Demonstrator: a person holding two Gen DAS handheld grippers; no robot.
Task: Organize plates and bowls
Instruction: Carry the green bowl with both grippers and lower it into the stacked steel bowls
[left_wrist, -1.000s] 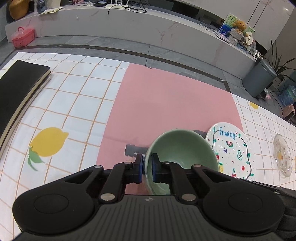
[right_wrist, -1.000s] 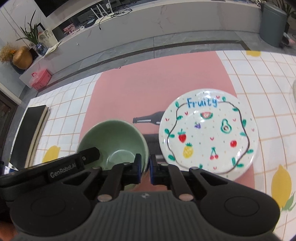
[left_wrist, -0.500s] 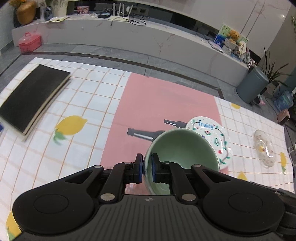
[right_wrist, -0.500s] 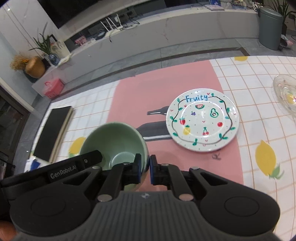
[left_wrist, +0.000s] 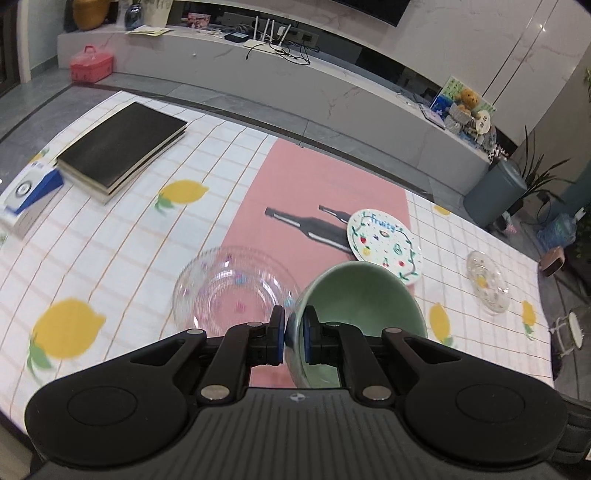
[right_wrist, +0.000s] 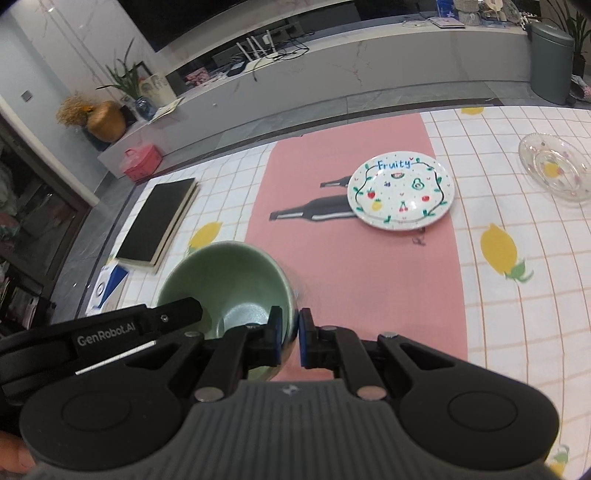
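Between your left fingers (left_wrist: 293, 339) and right fingers (right_wrist: 289, 338): green bowl (left_wrist: 364, 295), both pairs clenched on rim, airborne. Glass bowl (left_wrist: 232, 291) just left. Nothing stacked yet; plate (right_wrist: 400, 190), glass dish (right_wrist: 556, 170) untouched ahead.

Each wrist camera looks steeply down along its own fingers, raised well above the tablecloth (left_wrist: 122, 236); both share the green bowl (left_wrist: 364, 295), close below, and the Fruity plate (right_wrist: 400, 190), farther off

We are counting one green bowl (left_wrist: 364, 295), two clear glass dishes (left_wrist: 232, 291) (left_wrist: 485, 282), one fruit-painted plate (right_wrist: 400, 190), one black book (left_wrist: 122, 146) and two hand-held grippers (left_wrist: 292, 336) (right_wrist: 290, 338).
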